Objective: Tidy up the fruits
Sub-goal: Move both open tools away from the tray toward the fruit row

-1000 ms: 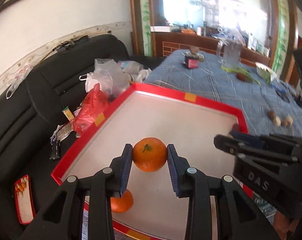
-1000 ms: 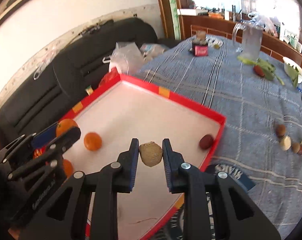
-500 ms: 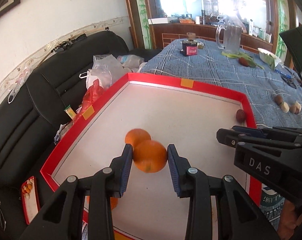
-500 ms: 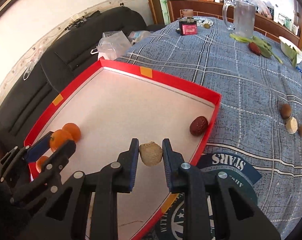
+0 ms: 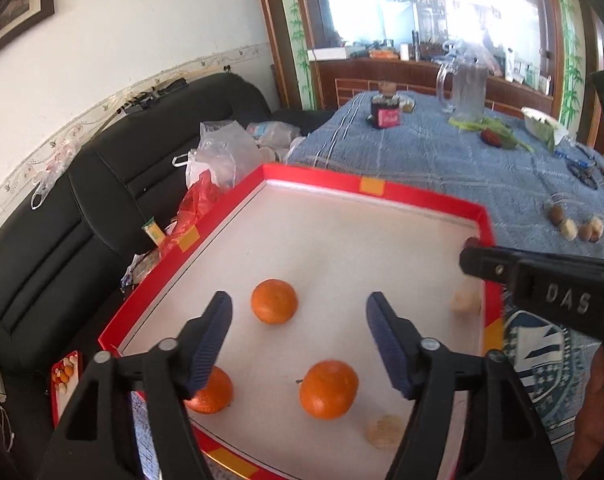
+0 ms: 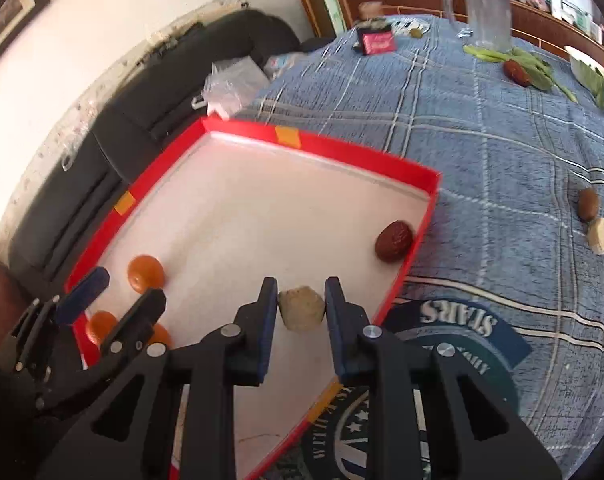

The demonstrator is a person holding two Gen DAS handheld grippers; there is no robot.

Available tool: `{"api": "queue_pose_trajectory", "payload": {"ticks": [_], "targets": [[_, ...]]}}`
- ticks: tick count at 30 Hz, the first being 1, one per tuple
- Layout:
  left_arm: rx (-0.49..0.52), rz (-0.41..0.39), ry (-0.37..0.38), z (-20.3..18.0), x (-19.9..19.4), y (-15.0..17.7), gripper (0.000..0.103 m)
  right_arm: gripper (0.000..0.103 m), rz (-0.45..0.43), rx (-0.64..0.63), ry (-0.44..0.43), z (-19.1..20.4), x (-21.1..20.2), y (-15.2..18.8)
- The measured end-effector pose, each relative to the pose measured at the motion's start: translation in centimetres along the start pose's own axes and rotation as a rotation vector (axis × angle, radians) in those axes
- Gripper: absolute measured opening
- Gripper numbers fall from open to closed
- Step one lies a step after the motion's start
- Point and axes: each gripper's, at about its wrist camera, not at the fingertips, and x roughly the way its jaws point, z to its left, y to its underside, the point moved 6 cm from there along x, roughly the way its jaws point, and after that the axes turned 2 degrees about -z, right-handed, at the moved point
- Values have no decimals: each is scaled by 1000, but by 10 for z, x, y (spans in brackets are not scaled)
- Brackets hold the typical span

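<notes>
A red-rimmed white tray point(image 5: 373, 190) lies on the blue cloth. My left gripper point(image 5: 300, 334) is open and empty above it. Three oranges lie in the tray: one far point(image 5: 274, 301), one below the open jaws point(image 5: 328, 389), one behind the left finger point(image 5: 212, 396). A pale flat piece point(image 5: 385, 432) lies near the front. My right gripper point(image 6: 302, 308) is shut on a pale beige lumpy fruit point(image 6: 302, 307), low over the tray's right side point(image 6: 421, 224). A dark red fruit point(image 6: 393, 239) sits in the tray's right corner. The left gripper shows in the right wrist view point(image 6: 114, 292).
Small brown and pale fruits point(image 6: 593, 220) lie on the cloth right of the tray. A glass jug point(image 5: 463, 88), a red box point(image 5: 385, 114) and greens point(image 6: 517, 64) stand farther back. A black sofa point(image 5: 102, 184) with plastic bags point(image 5: 218, 160) is left of the table.
My left gripper has opened and let go of the orange, which now lies in the tray. My right gripper has moved lower toward the tray's right side, still holding the beige fruit.
</notes>
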Motion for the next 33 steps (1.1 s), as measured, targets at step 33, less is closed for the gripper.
{"api": "queue_pose_trajectory", "payload": {"ticks": [33], "targets": [[198, 80, 229, -237, 20, -51, 81, 27, -223, 399, 206, -274, -189, 9]]}}
